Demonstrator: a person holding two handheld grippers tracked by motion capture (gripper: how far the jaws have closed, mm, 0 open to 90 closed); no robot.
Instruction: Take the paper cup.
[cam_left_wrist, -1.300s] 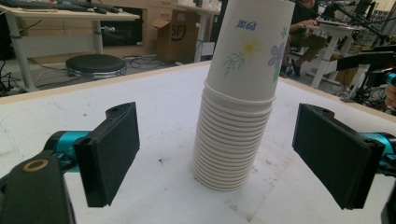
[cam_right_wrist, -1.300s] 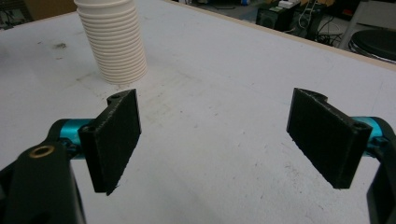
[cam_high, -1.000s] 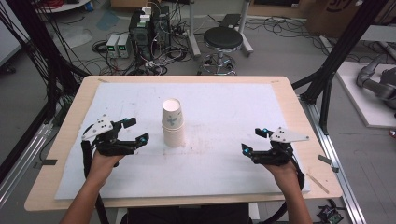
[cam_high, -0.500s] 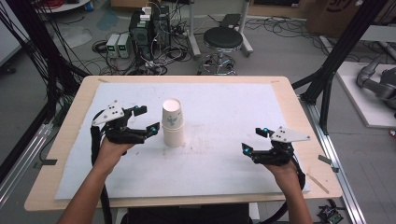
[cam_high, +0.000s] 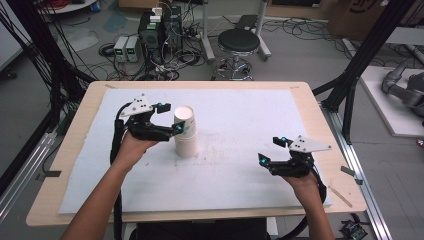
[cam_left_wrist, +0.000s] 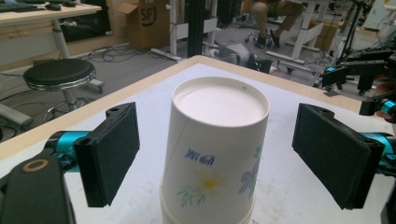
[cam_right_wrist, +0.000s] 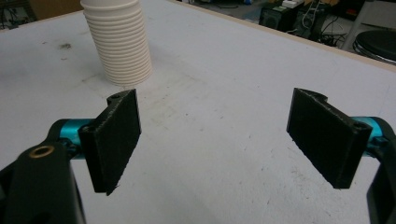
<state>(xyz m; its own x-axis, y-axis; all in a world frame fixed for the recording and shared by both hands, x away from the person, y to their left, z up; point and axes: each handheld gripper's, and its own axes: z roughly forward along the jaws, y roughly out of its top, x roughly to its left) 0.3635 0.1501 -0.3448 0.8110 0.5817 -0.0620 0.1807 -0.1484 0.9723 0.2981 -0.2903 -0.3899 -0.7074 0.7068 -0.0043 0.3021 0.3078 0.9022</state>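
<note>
Cups (cam_high: 184, 132): stack of white paper cups, upside down, upright on white mat, left of centre, toward far half of table. Top cup (cam_left_wrist: 215, 144) has its base facing up, w/ flower print on side: yellow daisy, blue flower, green leaves, small blue lettering. Lower down, many nested rims (cam_right_wrist: 122, 51) show as ribbed bands, widening slightly toward the bottom. Mat around stack base is a bit smudged.

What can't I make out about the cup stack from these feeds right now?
- How many cups: in the left gripper view the stack of paper cups is cut off by the bottom edge; in the right gripper view its top is cut off.
- The blue lettering is too blurred to read.
- The stack's far side is hidden by the stack itself.
</note>
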